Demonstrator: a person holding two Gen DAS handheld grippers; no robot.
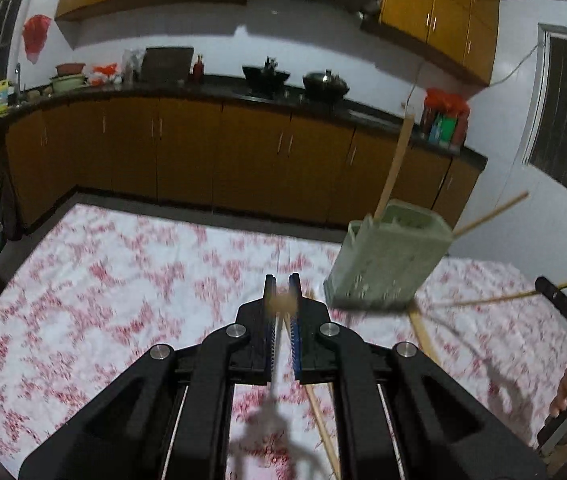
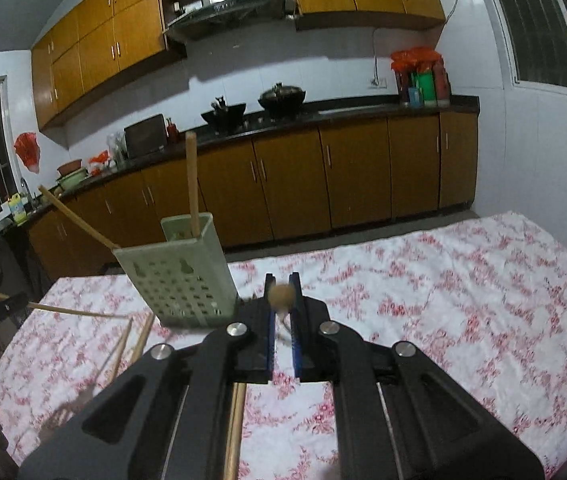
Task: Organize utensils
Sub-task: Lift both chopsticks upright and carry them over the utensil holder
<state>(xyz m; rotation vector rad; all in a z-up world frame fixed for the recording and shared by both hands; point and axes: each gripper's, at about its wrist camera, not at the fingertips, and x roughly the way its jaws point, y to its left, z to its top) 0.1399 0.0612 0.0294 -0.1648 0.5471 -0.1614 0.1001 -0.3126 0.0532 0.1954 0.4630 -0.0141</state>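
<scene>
Gripping one slim wooden chopstick apiece, both grippers have their fingers closed tight. In the left wrist view the left gripper (image 1: 282, 294) shows a tan stick end (image 1: 282, 302) pinched between its blue-edged pads, the shaft running back under the tool, which suggests a hold near one tip so that the long end hangs free for aiming. The right gripper (image 2: 282, 294) clamps a round tan stick end (image 2: 282, 295) the same way, seen end-on between the pads.

The target, a pale green perforated plastic utensil holder (image 1: 387, 258), stands upright on the counter covered by a white cloth with red floral print (image 1: 123, 288). It lies ahead and to the right of the left gripper, and ahead and to the left of the right one, so it sits between the two tools. A flat wooden utensil handle (image 1: 397, 160) already stands in it, and a thin chopstick (image 1: 491, 212) leans out over its rim. Its open top suits dropping long pieces in from above, which is likely why each stick is held by one end.

More loose chopsticks (image 2: 135, 340) lie on the cloth beside the holder's base, so sorting is partway done. The right gripper (image 1: 563, 304) also shows at the edge of the left view, with a stick through it.
</scene>
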